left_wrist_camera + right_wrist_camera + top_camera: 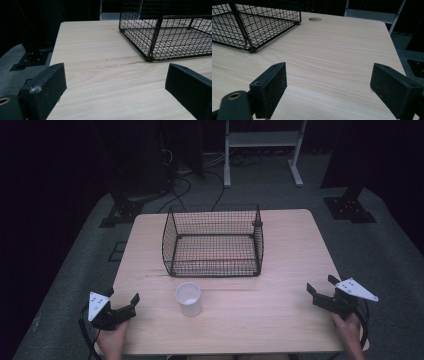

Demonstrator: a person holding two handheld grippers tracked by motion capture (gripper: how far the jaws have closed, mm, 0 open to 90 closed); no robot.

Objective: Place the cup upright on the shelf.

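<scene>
A black wire basket (213, 241) stands empty on the far half of the light wooden table (280, 315). In front of it a white paper cup (189, 298) stands upright. My left gripper (122, 299) rests at the table's near left corner, open, nothing between its jaws, a hand's width left of the cup. My right gripper (320, 284) hovers at the near right edge, also open and empty. In the left gripper view the basket (170, 32) lies ahead to the right of the left gripper (115, 82); in the right gripper view the basket (254, 25) lies ahead to the left of the right gripper (328, 85).
A round hole (315, 19) marks the tabletop near the far edge. Beyond the table a white metal stand (262, 150), cables (182, 187) and black stand feet (350, 207) sit on the grey carpet. Bare wood lies on both sides of the basket.
</scene>
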